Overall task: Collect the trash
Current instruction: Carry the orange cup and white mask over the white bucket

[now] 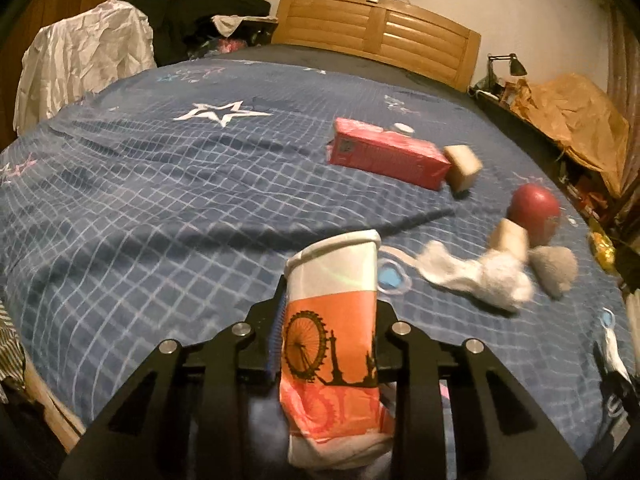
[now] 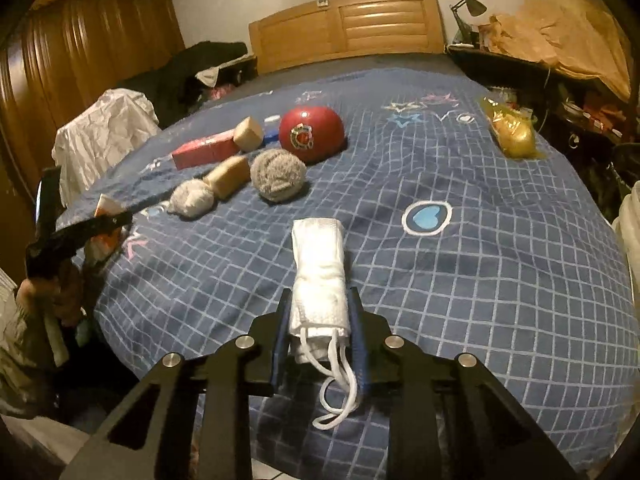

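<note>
Paper cup (image 1: 334, 308), rolled face mask (image 2: 318, 276) gripped.

Place: a home bedroom, as I see it.
Bed: blue checked bedspread (image 2: 460, 280), wooden headboard (image 2: 348, 28) far.
Right: desk lamp (image 2: 468, 6).
Left: wooden wardrobe (image 2: 80, 52).

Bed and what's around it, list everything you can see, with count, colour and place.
bed: one, blue checked cover, wooden headboard behind
cup: one, white and orange paper, crushed in left gripper
mask: one, white, rolled, in right gripper
carton: one, red, lying mid-bed
ball: one, red, beside carton
blocks: two, tan, near carton and ball
grey wad: one, in front of ball
white wad: one, left of grey wad
wrapper: one, yellow, bed's right edge
lamp: one, black, right of headboard
left gripper: shut on cup
right gripper: shut on mask
</note>
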{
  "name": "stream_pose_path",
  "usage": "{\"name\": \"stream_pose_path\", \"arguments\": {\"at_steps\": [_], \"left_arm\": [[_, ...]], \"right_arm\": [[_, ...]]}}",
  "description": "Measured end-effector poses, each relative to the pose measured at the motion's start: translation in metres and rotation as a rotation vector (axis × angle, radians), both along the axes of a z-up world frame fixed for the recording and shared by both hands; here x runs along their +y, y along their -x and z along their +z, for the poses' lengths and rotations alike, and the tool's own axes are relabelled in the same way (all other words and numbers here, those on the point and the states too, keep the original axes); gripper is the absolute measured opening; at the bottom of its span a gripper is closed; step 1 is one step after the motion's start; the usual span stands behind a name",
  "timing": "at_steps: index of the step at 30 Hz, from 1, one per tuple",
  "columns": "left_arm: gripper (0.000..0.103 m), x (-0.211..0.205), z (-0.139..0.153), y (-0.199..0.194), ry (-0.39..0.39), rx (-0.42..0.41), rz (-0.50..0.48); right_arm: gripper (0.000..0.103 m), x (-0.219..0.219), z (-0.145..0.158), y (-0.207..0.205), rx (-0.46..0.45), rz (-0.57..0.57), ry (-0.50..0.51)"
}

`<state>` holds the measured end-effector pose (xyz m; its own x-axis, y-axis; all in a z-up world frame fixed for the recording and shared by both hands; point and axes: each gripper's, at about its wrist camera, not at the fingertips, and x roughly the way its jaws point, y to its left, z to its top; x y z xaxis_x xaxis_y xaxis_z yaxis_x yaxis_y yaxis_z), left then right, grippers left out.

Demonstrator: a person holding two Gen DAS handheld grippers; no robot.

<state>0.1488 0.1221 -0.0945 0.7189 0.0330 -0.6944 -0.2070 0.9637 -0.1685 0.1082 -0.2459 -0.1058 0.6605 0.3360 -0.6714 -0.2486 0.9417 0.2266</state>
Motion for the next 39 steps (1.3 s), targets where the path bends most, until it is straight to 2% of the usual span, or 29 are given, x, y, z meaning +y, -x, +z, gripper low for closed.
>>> {"name": "stream_pose_path", "arguments": {"at_steps": [7,13,20,26,33,39], "left_arm": [[0.029,-0.05,0.027,0.022,-0.096,-0.02,-0.052],[0.029,-0.087,0.037,0.03,-0.193,-0.025,-0.092],[0.029,-0.133,0.052,0.032,-0.254,-0.046,-0.186],[0.029,-0.191,0.072,0.023,-0.281,-0.092,-0.298],[0.029,-0.283,0.085,0.012,-0.301,-0.134,-0.48],[0.029,-0.367,0.094,-0.001,-0.294,-0.158,-0.634]], "right_arm": [[0.028,0.007,0.02,0.014,-0.052,0.025,-0.031],[0.028,0.018,0.034,0.033,-0.105,0.059,-0.009],[0.028,-0.001,0.044,0.045,-0.136,0.014,-0.024],[0.028,-0.044,0.064,0.056,-0.187,-0.079,-0.025],[0.028,-0.131,0.095,0.074,-0.221,-0.266,-0.01],[0.028,-0.21,0.112,0.09,-0.213,-0.412,0.051]]}}
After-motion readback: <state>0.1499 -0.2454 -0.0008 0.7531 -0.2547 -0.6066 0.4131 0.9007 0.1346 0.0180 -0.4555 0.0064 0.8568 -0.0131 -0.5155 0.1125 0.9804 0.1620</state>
